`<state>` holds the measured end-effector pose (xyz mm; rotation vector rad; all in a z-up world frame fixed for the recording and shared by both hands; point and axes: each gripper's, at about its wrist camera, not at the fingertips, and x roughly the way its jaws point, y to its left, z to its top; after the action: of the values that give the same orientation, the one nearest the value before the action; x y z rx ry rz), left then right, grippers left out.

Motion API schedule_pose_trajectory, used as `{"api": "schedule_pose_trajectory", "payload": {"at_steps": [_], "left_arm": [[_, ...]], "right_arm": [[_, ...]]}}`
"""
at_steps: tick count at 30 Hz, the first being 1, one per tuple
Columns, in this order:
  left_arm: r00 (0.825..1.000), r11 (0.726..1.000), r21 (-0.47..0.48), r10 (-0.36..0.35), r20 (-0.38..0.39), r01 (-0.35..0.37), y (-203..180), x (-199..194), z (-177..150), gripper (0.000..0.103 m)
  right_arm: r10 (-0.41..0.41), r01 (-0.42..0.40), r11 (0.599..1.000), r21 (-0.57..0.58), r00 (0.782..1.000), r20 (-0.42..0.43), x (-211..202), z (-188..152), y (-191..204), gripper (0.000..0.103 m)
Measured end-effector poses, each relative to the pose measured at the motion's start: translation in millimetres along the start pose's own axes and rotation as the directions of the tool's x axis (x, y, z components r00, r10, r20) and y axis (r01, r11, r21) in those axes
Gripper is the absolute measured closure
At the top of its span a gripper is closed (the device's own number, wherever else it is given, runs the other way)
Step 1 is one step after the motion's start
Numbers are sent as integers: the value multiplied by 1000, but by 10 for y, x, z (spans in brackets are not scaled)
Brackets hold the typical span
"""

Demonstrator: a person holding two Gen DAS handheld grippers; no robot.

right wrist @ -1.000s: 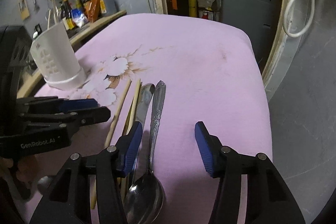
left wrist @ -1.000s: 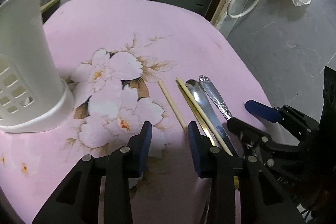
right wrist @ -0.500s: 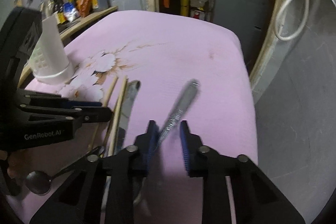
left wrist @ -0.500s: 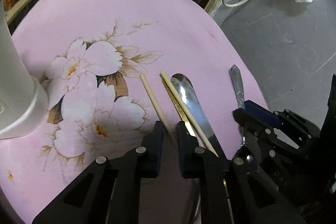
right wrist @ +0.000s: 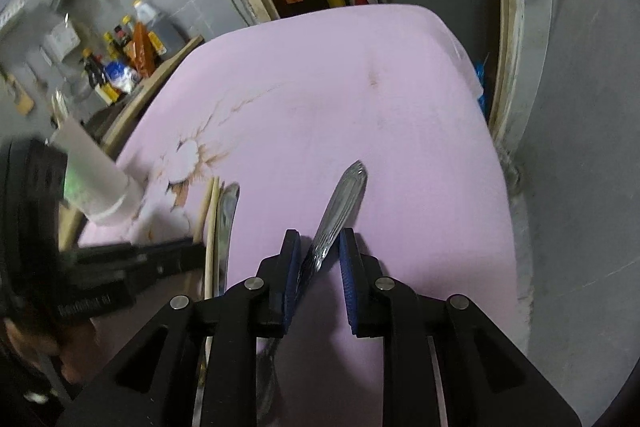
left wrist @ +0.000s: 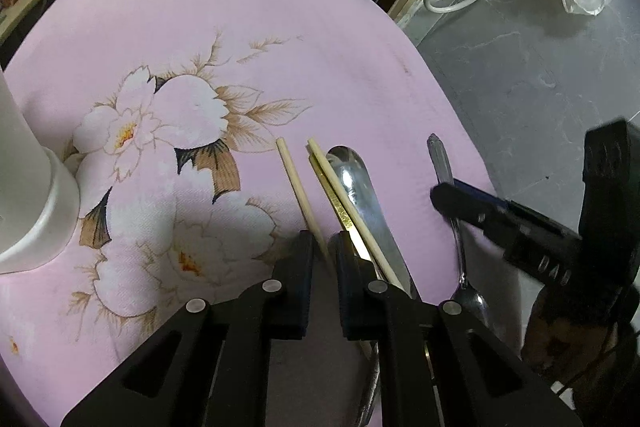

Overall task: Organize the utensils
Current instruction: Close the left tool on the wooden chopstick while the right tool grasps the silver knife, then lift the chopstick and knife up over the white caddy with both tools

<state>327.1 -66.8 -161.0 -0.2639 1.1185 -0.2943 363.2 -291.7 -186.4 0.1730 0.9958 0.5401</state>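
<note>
Pink flowered cloth (left wrist: 280, 39) carries the utensils. Right gripper (right wrist: 319, 254) has just closed on the spoon (right wrist: 340, 203), whose handle runs ahead of its fingers, bowl trailing behind. Left gripper (left wrist: 320, 259) has narrowed onto a chopstick (left wrist: 298, 187) pointing forward (second chopstick (left wrist: 340, 183) and knife (left wrist: 360, 187) just right). White holder (left wrist: 28, 195) stands far left, nearer the left hand.

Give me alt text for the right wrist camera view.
The right hand-held gripper pinches the ornate handle of a silver metal spoon above a pink floral tablecloth. At left lie pale wooden chopsticks, with a white slotted plastic utensil holder behind them.
</note>
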Motion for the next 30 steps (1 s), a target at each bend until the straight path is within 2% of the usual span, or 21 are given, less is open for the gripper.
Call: {"api": "schedule_pose_trajectory", "payload": {"at_steps": [6,9,14,17,23,30], "left_arm": [[1000,998,-52,23,7,-22,13,-26,-23,101],[1000,998,-60,26,6,-26,25,-70,-58,101],[999,997,-71,24,41,-21,35,-234,-105,101],[995,997,-76,20,100,-12,53,-419,-138,101],[970,995,-100,26,241,-2,99,-834,-285,101],[931,988,-153,55,360,1,135,-1161,-390,101]], "right_arm": [[31,-25,996,82,997,-65,-7,62,-30,86],[43,-33,993,117,996,-84,-4,69,-79,97],[101,-90,968,234,994,-35,-71,-2,-163,100],[124,-123,953,277,992,15,-152,-81,-186,101],[121,-147,958,247,986,117,-422,-209,-36,103],[72,-111,981,157,969,235,-753,-299,256,103]]}}
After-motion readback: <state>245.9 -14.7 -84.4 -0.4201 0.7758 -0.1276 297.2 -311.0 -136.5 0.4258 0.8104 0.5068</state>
